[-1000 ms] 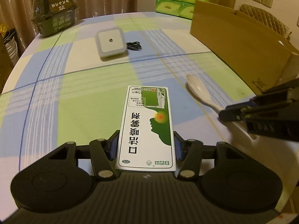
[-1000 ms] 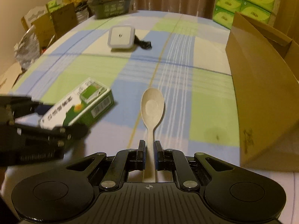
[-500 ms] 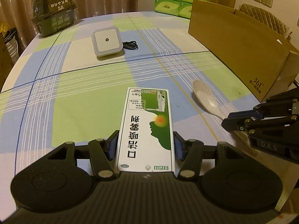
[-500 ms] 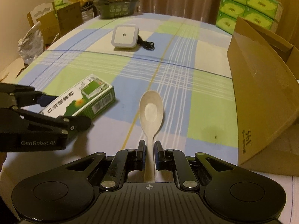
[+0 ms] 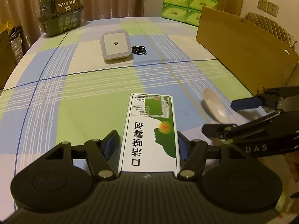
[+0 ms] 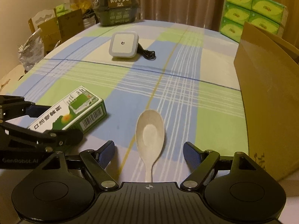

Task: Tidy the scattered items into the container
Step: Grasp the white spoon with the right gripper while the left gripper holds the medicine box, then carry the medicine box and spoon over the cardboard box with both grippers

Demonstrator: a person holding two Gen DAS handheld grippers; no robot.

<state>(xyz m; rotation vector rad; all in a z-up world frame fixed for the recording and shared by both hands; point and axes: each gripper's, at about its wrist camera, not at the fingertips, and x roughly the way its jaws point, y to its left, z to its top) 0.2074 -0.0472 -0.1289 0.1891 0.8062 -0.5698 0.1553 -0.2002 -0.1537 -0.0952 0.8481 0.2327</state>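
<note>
Right wrist, right tool point(image 6: 149, 149) wide open, spoon point(image 6: 150, 130) between

The room was dim and lit warm yellow from overhead, tinting the walls and curtains point(image 6: 168, 0) amber. Both fisheye views bowed hard at the edges, curving the table point(image 5: 74, 93) rim and darkening the corners. Soft, short shadows lay under the white night light point(image 6: 123, 44) and the spoon point(image 6: 150, 130). In the left view the spoon point(image 5: 214, 108) and right gripper point(image 5: 231, 117) were smeared by motion. Fine print looked grainy.
</note>
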